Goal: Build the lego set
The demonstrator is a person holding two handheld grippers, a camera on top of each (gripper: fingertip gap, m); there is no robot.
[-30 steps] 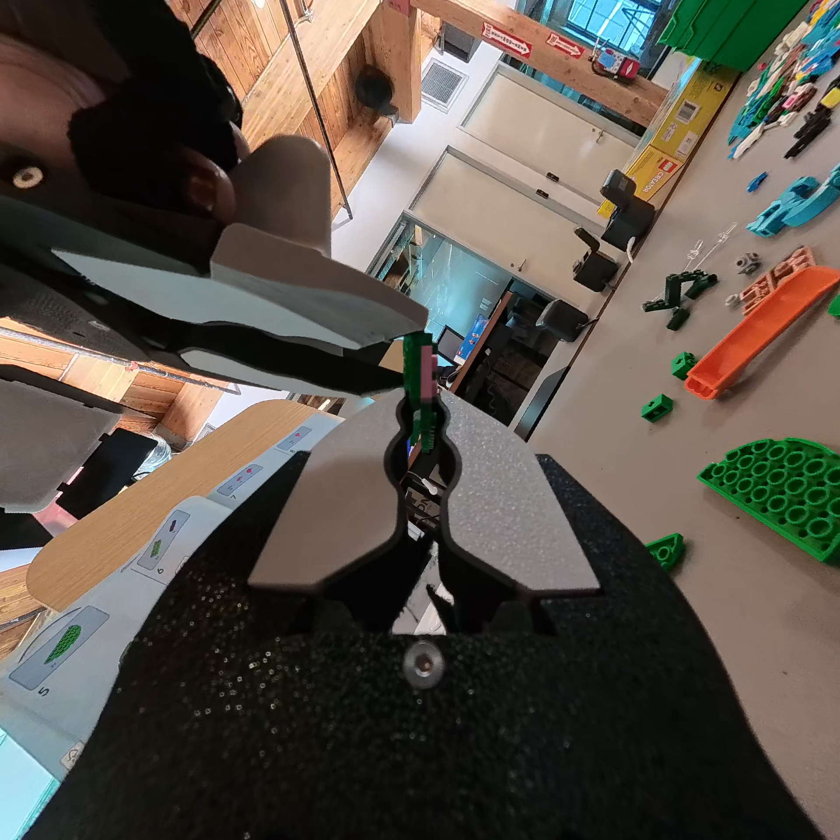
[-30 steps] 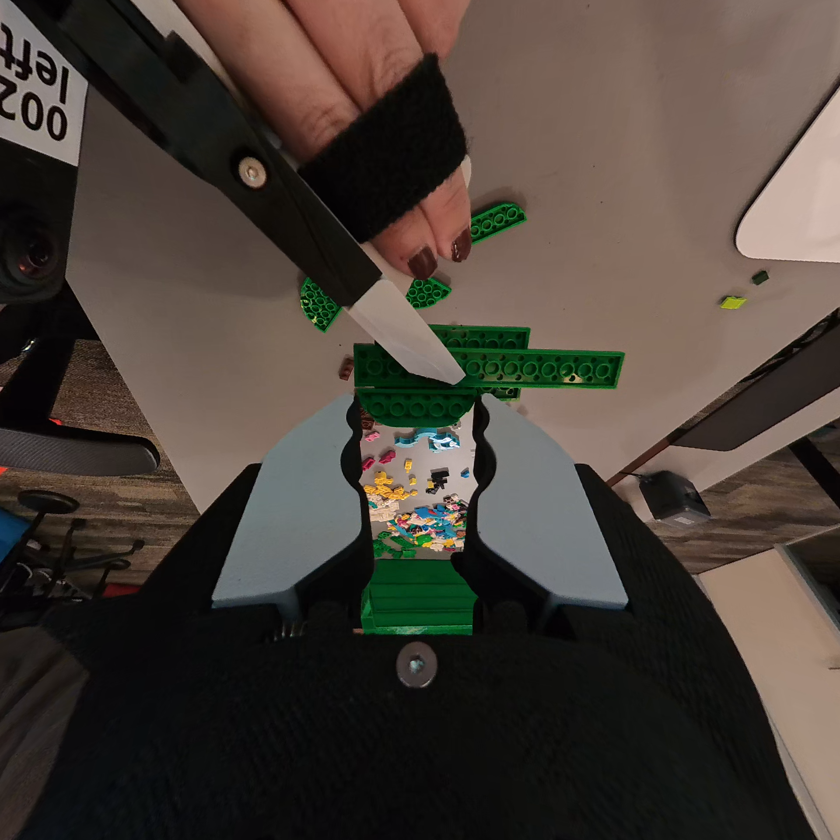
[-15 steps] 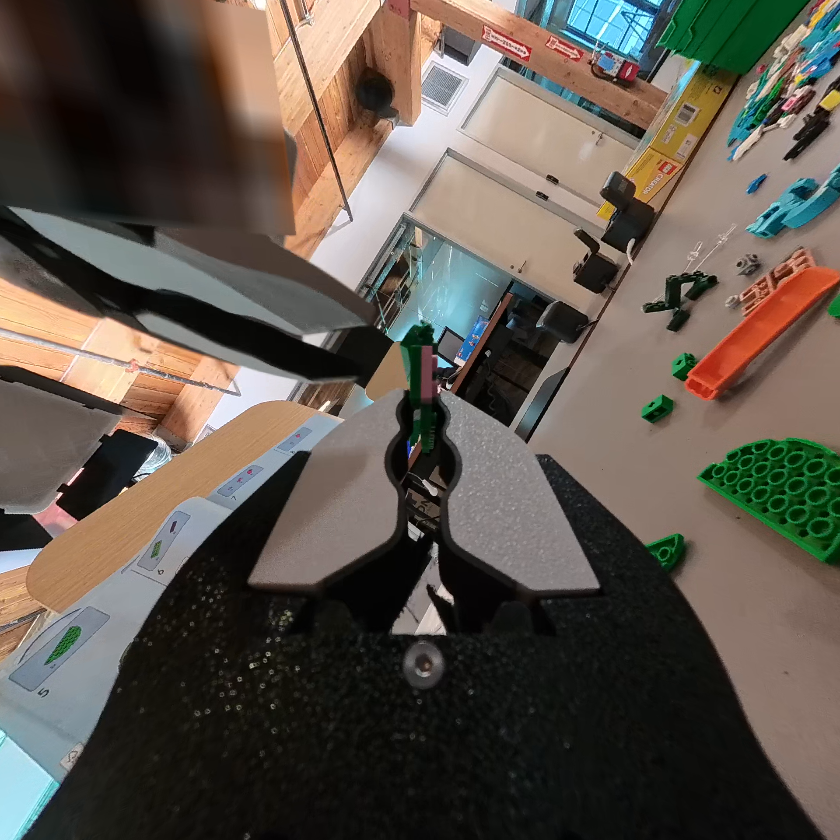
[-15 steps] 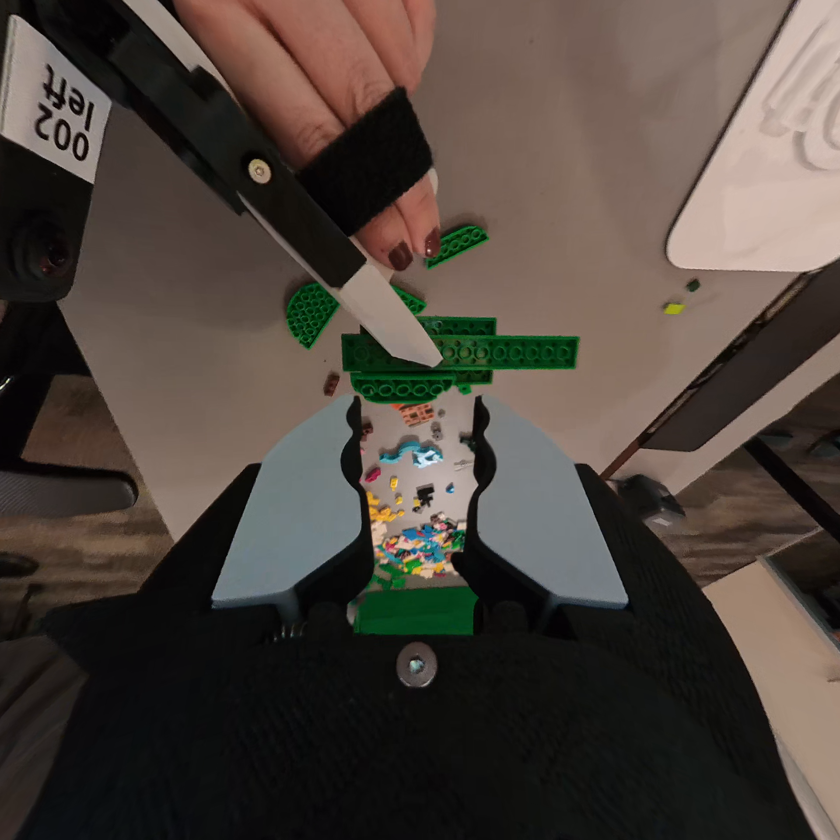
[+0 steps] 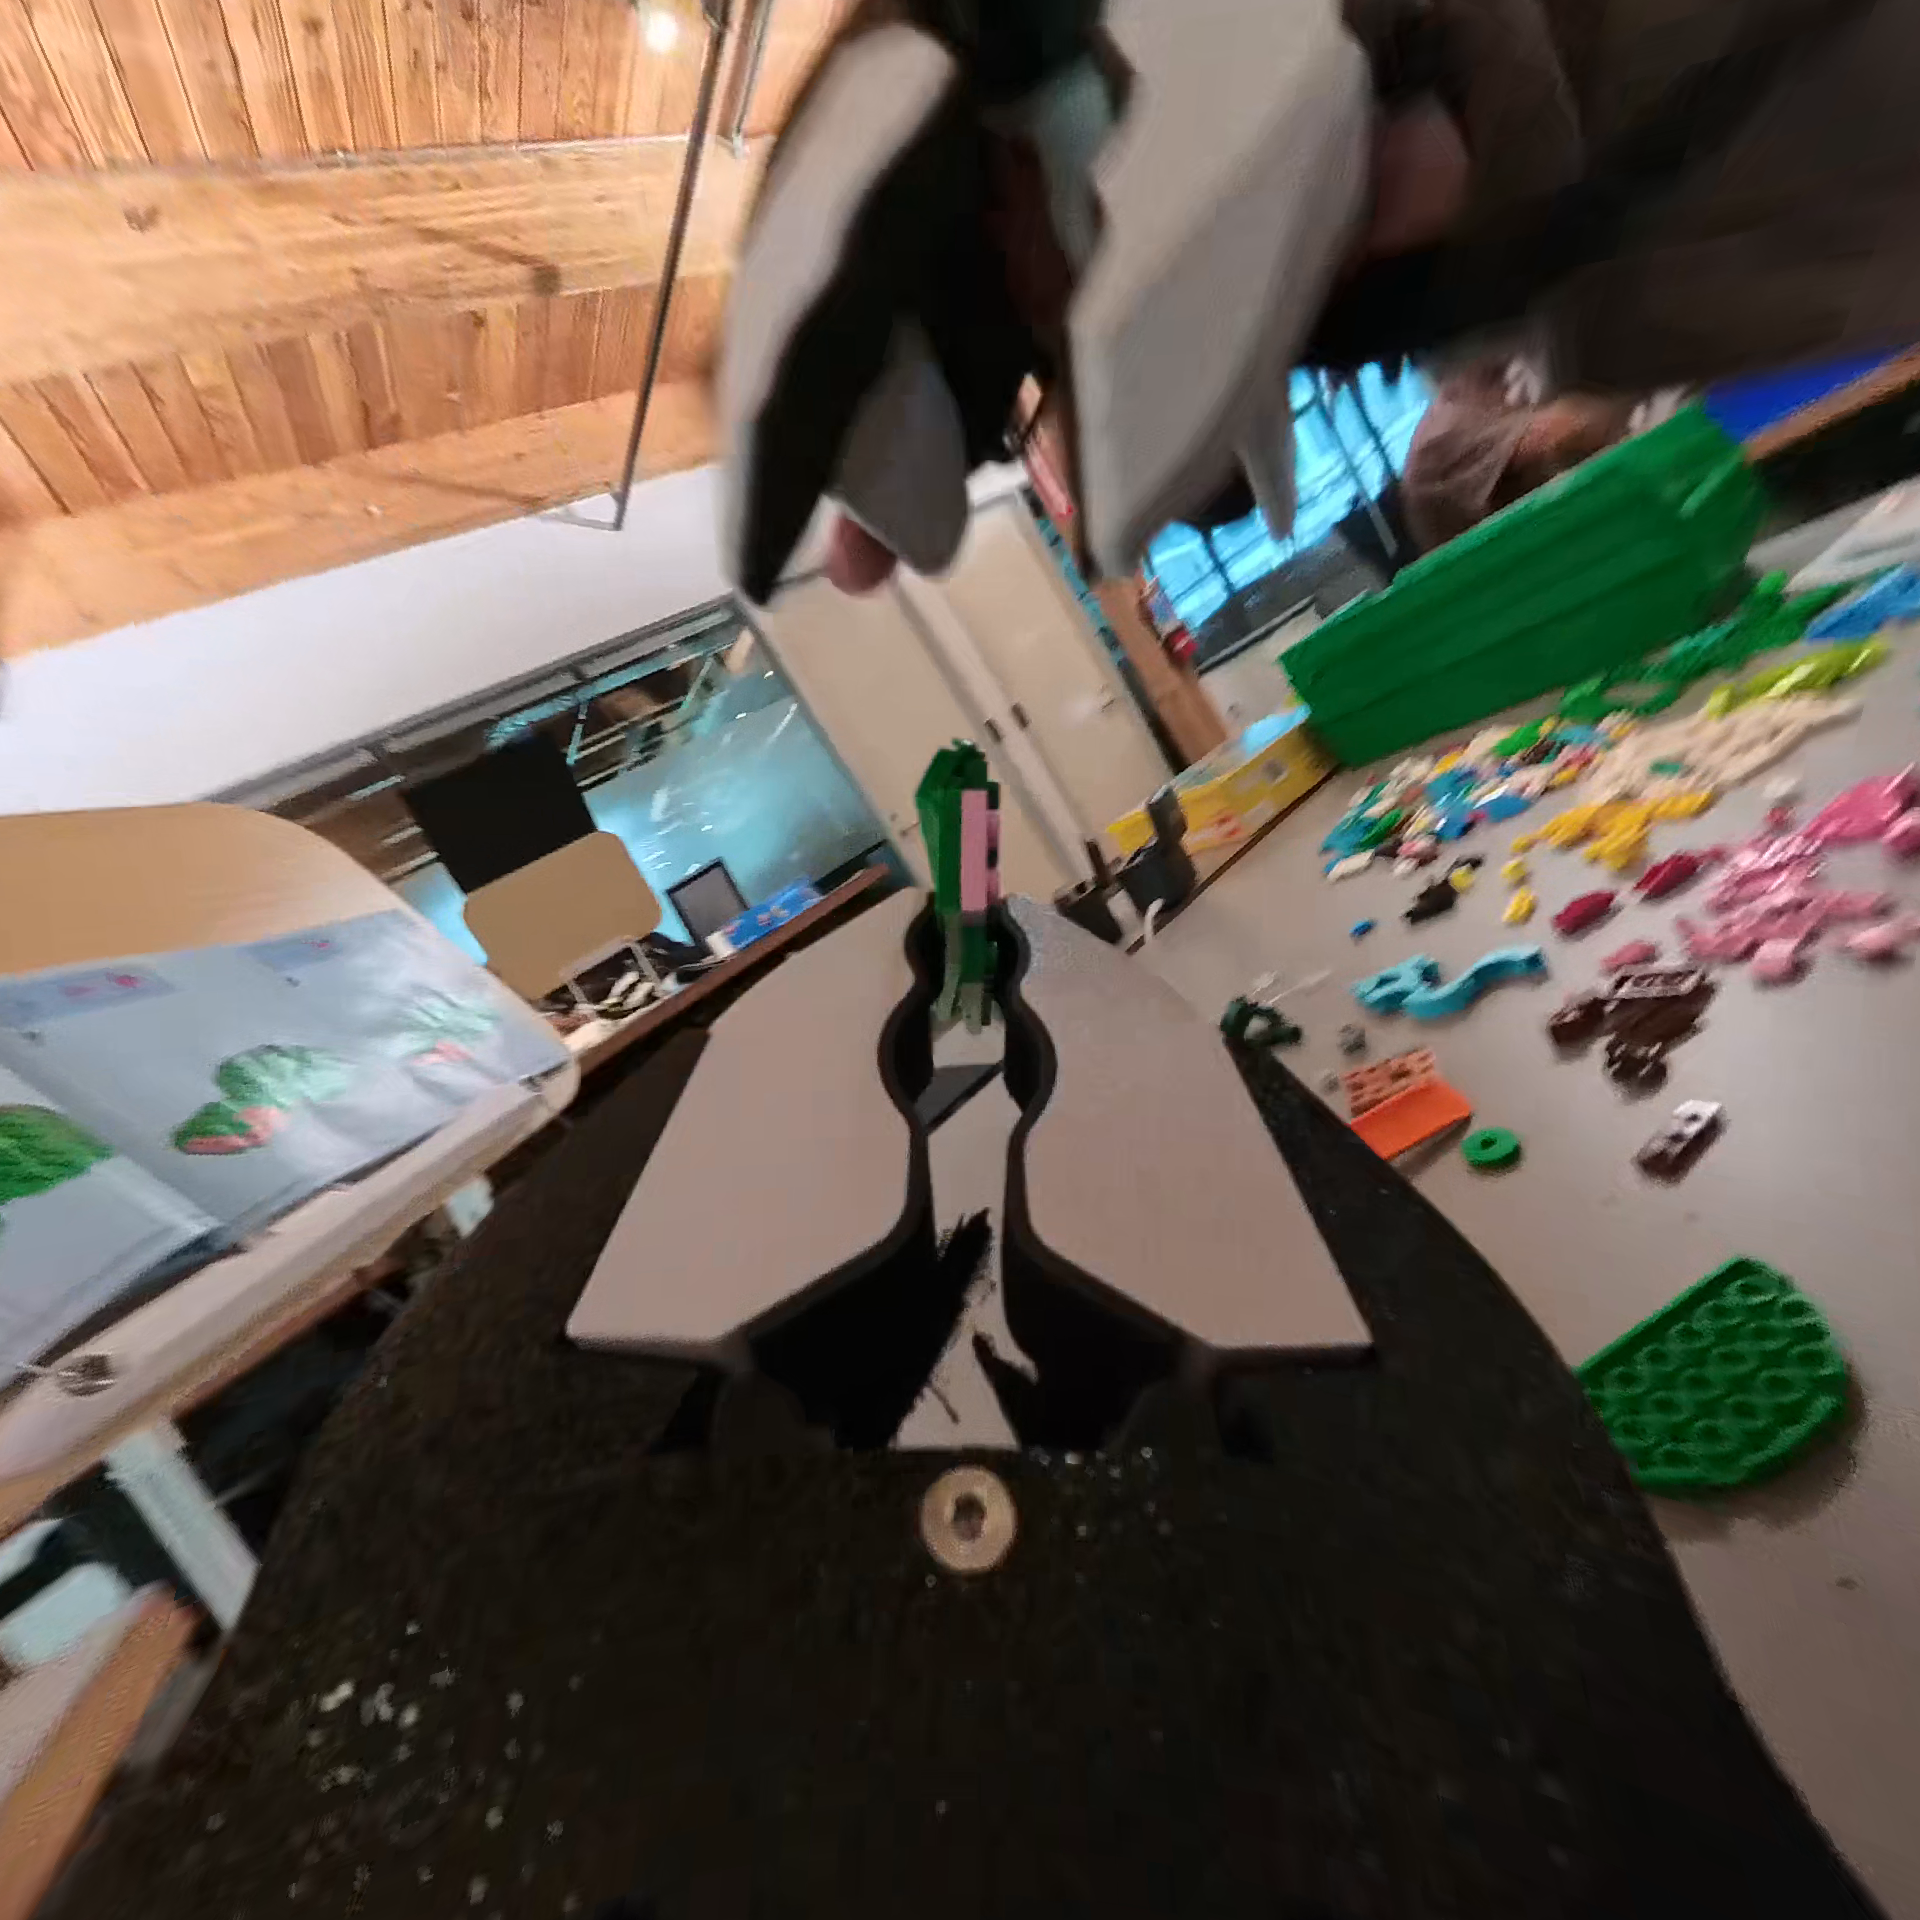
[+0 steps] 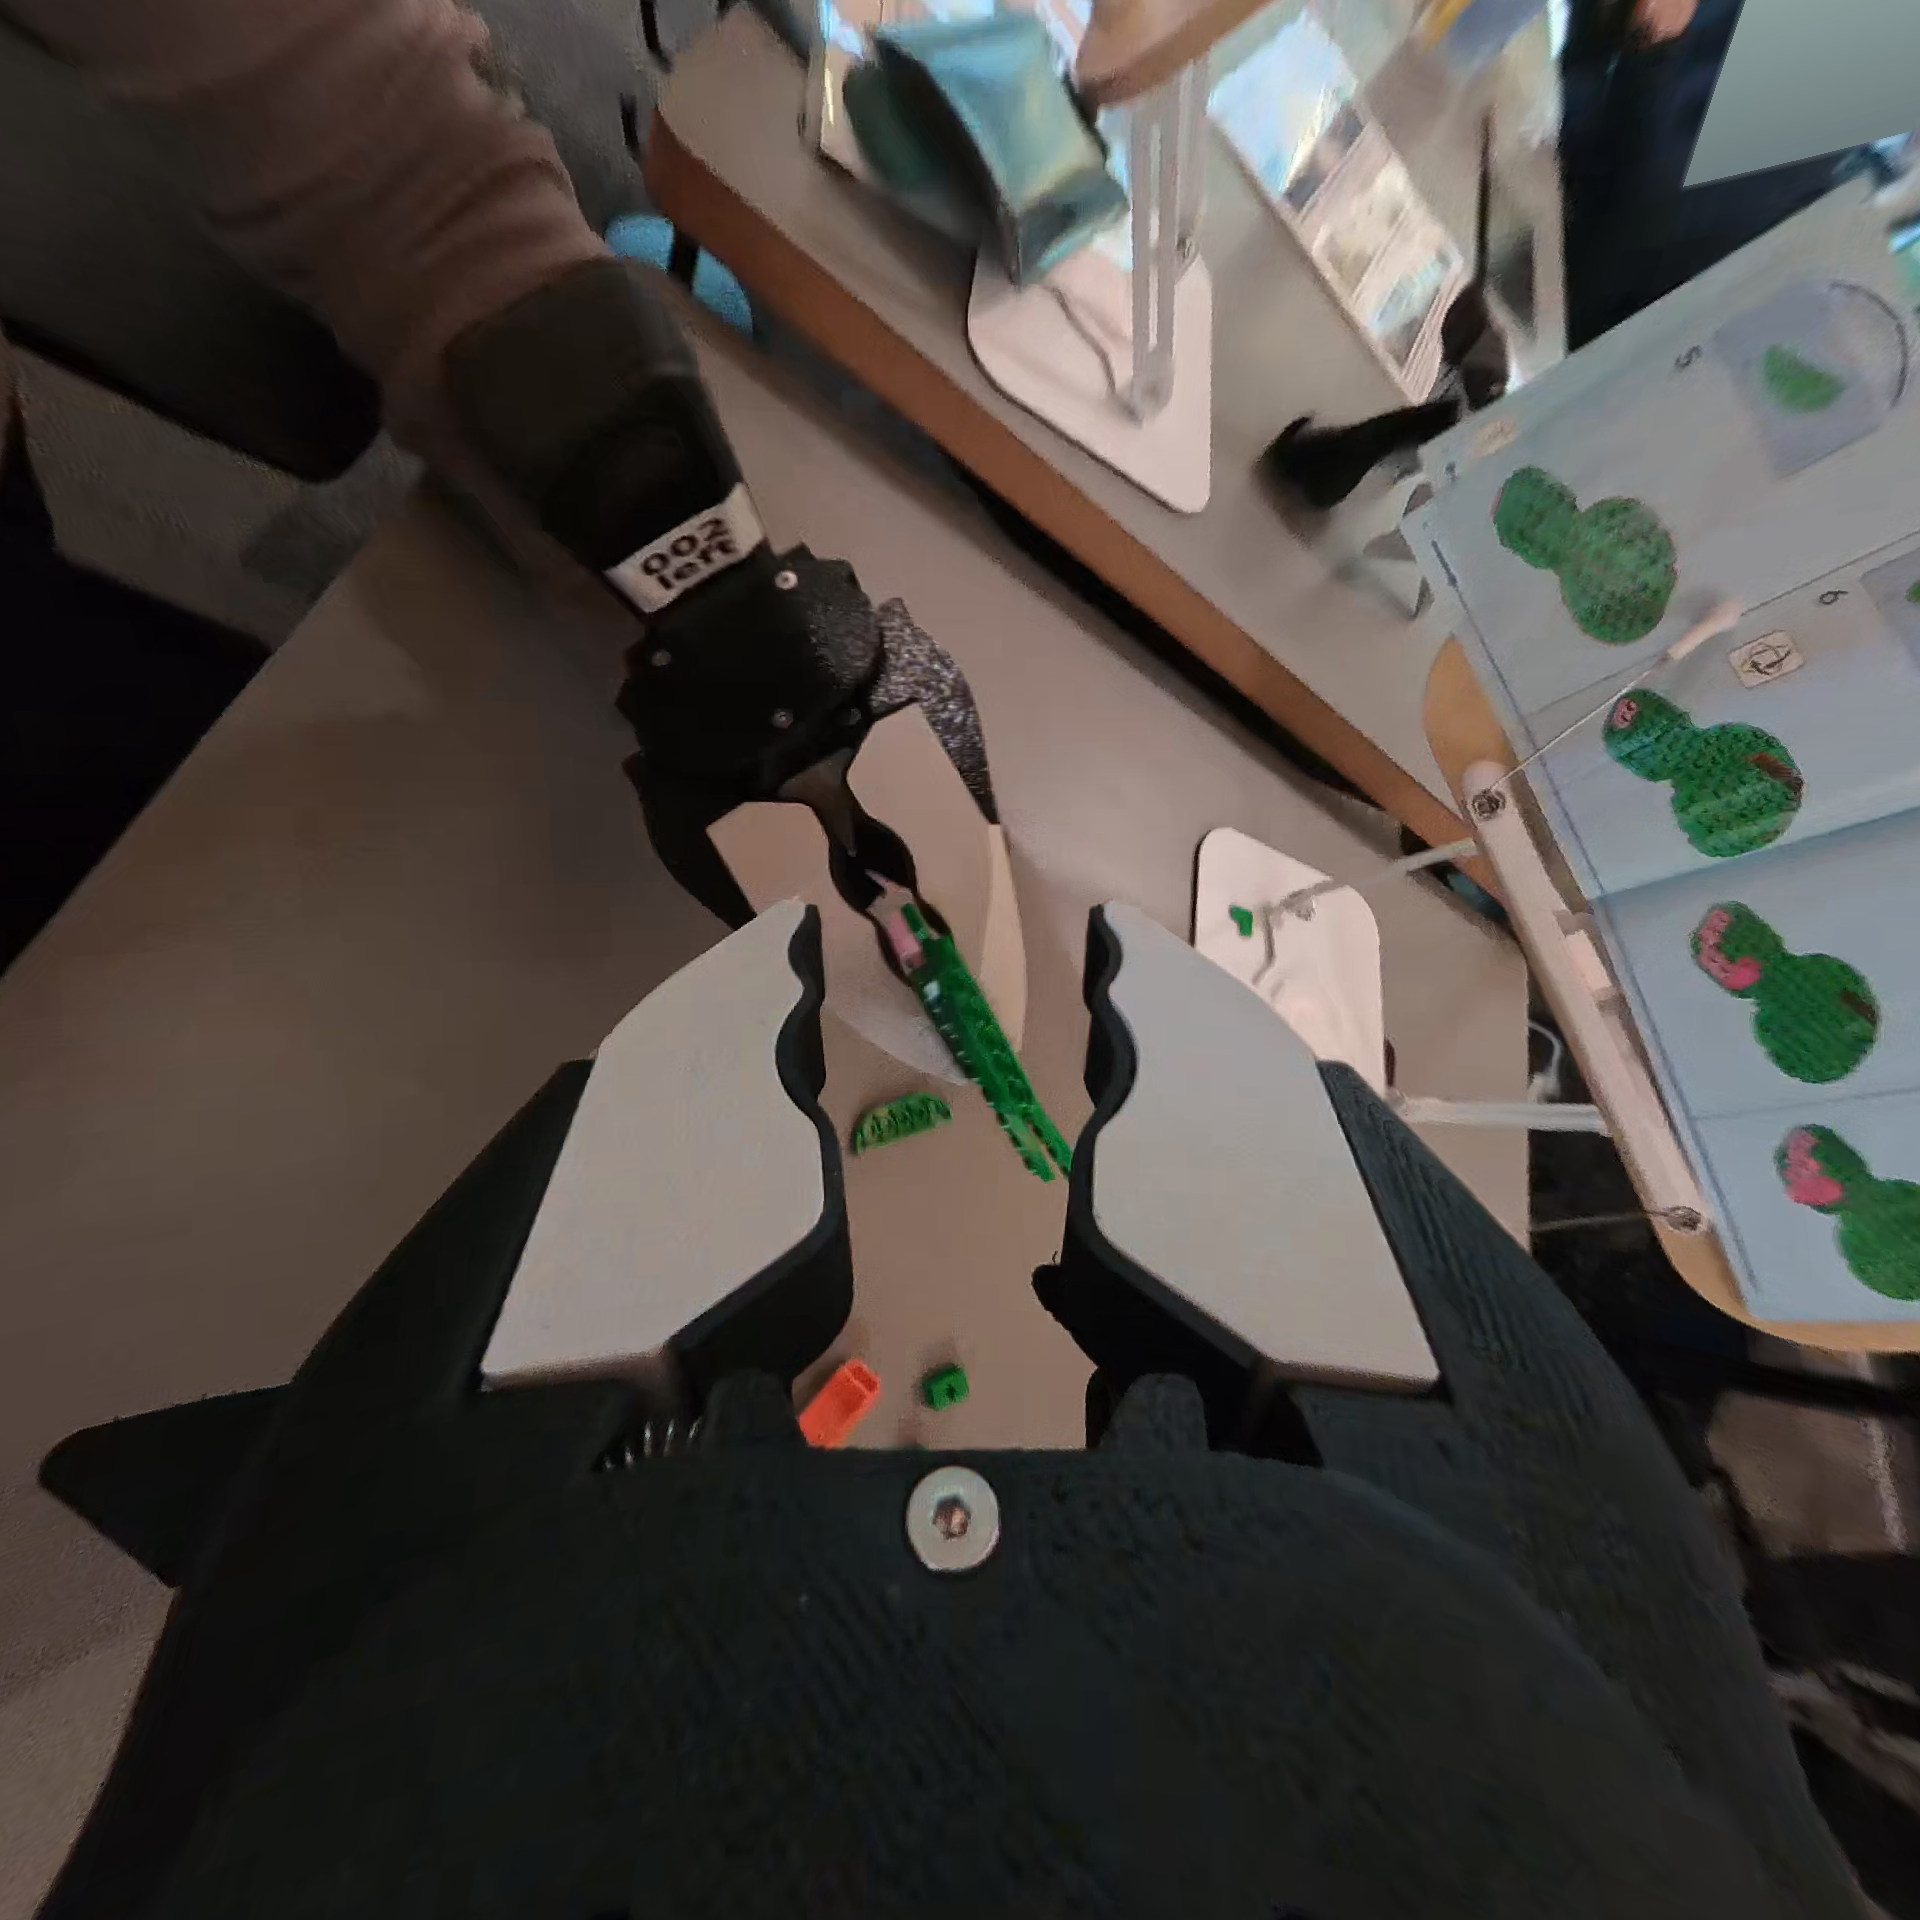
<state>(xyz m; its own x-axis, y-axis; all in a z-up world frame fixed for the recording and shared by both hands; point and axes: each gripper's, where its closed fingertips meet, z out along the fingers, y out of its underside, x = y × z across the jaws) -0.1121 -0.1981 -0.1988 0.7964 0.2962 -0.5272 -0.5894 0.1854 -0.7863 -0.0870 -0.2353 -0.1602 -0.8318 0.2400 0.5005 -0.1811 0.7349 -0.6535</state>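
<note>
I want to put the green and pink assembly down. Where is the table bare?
Bare grey table lies left of the small green arc piece. In the left wrist view, the loose brick pile crowds the far right.

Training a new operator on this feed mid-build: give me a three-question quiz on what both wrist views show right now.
1. True or false: the left hand-held gripper is shut on the green and pink lego plate assembly.
2. The right hand-held gripper is: A) shut on an orange piece; B) open and holding nothing; C) shut on the booklet.
3. In the right wrist view, which loose piece lies on the table between the right fingers, beside the held assembly?

Key:
1. True.
2. B.
3. A small curved green plate; the orange piece and small green brick lie nearer the camera.
</note>
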